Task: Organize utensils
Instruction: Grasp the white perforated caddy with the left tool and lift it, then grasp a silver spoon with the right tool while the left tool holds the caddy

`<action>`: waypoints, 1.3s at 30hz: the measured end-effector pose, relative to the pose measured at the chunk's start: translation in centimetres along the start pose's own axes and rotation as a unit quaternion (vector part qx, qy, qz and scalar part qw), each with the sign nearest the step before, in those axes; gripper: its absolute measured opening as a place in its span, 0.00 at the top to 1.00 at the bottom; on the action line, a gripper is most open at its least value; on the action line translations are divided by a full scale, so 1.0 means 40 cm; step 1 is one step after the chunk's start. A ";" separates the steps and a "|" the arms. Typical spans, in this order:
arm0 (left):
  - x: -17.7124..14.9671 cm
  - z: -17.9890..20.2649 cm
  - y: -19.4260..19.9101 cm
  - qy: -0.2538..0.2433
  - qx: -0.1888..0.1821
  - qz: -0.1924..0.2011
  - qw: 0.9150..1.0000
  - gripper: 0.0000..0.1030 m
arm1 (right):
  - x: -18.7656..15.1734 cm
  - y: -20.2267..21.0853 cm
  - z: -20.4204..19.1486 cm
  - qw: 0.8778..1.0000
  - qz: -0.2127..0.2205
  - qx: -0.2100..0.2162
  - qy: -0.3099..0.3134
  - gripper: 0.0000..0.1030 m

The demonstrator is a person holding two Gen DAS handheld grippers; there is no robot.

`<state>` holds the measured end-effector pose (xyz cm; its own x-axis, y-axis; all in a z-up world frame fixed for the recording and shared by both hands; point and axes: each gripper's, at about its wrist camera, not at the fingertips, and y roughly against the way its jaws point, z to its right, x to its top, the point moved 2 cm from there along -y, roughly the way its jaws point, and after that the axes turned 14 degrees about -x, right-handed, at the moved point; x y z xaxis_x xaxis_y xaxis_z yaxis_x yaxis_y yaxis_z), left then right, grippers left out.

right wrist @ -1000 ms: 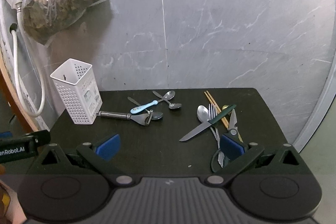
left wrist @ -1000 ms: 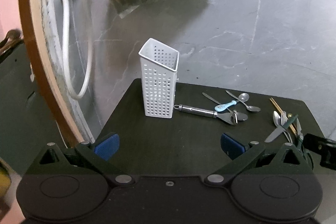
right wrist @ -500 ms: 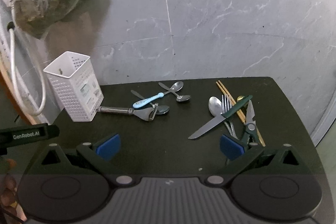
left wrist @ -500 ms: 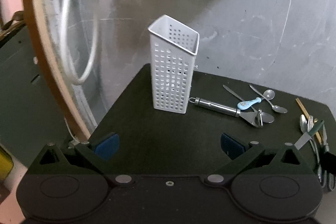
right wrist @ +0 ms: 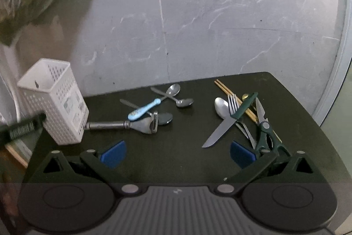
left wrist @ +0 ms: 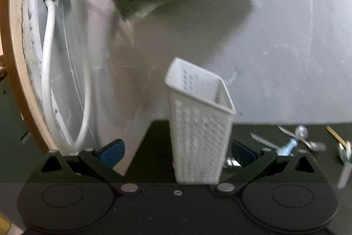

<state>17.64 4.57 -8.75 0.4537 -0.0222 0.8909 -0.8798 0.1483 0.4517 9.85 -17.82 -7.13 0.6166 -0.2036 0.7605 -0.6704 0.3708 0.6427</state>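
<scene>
One white perforated caddy (left wrist: pixel 199 136), upright, empty

The utensil caddy (right wrist: pixel 55 102) is white, pierced with a grid of small holes. The table (right wrist: pixel 176 155) is black. The knife (right wrist: pixel 231 122) and kitchen shears (right wrist: pixel 265 136) have dark green handles; one spoon (right wrist: pixel 144 110) has a pale blue handle; the chopsticks (right wrist: pixel 228 91) are golden-brown.

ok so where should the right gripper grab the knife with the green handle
Best by the green handle of the knife, near its middle, coming down from above with the jaws across its width. The handle lies propped on the fork and spoon, so it sits raised off the table, while the thin blade slopes down toward it.
</scene>
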 end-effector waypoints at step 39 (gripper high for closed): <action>-0.069 0.081 0.011 -0.141 -0.066 0.002 0.988 0.20 | 0.117 -0.488 0.016 0.982 -0.079 0.090 -0.145 0.37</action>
<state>15.54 1.50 -10.86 0.3761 -0.2932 0.8789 -0.8467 0.2765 0.4546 25.55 -26.60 -16.05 0.5928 -0.5047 0.6276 -0.6545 0.1523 0.7406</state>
